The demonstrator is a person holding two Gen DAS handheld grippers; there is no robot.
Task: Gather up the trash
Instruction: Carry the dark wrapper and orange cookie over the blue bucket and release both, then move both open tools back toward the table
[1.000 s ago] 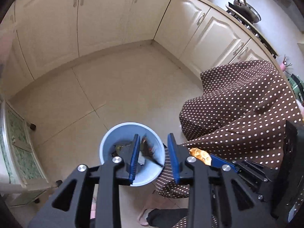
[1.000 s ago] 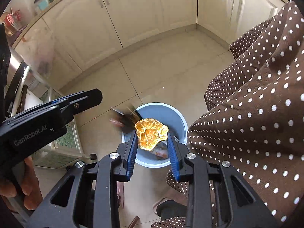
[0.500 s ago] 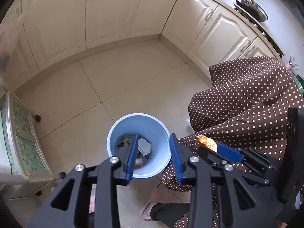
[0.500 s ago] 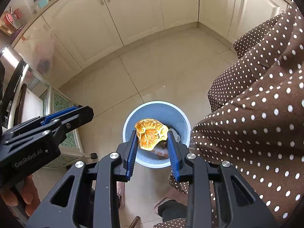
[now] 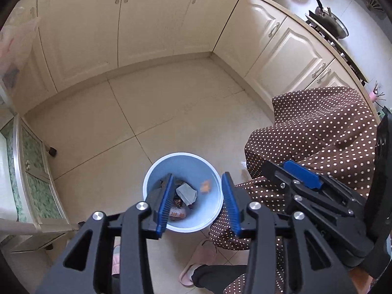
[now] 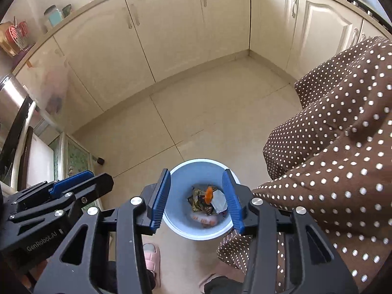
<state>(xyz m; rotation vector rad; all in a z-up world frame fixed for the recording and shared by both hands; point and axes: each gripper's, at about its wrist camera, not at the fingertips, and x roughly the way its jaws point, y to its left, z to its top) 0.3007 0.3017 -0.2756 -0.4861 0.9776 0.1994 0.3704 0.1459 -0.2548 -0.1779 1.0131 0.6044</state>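
A light blue bin [image 5: 156, 171] [image 6: 176, 176] stands on the tiled floor below both grippers, holding wrappers and scraps. An orange peel [image 6: 209, 193] [image 5: 205, 187], blurred, is falling inside the bin. Above the bin my right gripper [image 6: 196, 196] has its jaws opening and nothing is between them. My left gripper [image 5: 197, 204] also hangs over the bin with jaws opening and empty. Each gripper shows in the other's view: the right gripper's black body [image 5: 318, 196] and the left gripper's black body [image 6: 56, 196].
A table under a brown polka-dot cloth [image 5: 318, 132] [image 6: 343, 147] stands right of the bin. Cream cabinets [image 5: 147, 24] line the far walls. A small green-fronted cabinet [image 5: 31, 178] is at left. A pink slipper [image 5: 196, 264] and a dark-trousered leg lie just below the bin.
My right gripper let go of the orange peel, which now drops into the bin. Both grippers' jaws have spread wider. The left gripper drifted slightly, so the bin sits more centred between its fingers.
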